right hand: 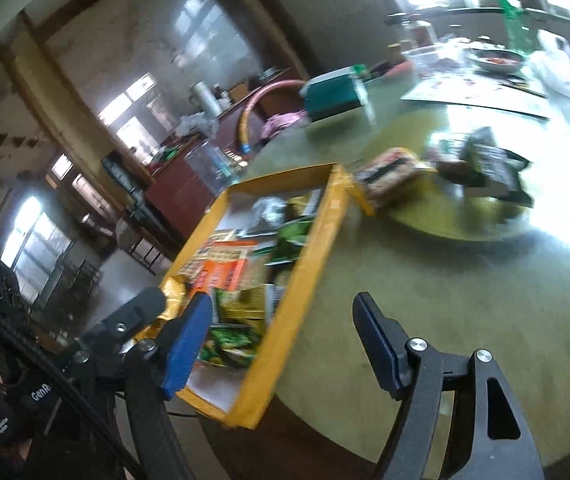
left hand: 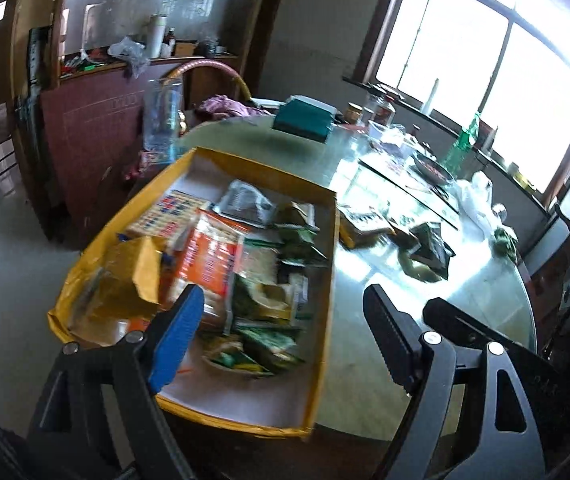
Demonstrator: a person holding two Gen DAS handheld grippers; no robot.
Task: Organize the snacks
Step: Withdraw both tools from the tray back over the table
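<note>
While both tools hang over the round counter (left hand: 349, 380), the left hand-held gripper (left hand: 281, 320) has its jaws wide apart with nothing between them. The right hand-held gripper (right hand: 281, 328) is wide apart too and holds nothing. A yellow box (left hand: 325, 280) sits at the edge of the counter, and part of it sticks out past the rim. It is full of snack packets (left hand: 261, 264), with an orange packet (left hand: 209, 264) near the middle and green ones beside it. More snack packets (right hand: 481, 164) lie on the counter well apart from the box, near a bright patch of light. A teal box (left hand: 305, 118) sits farther back.
</note>
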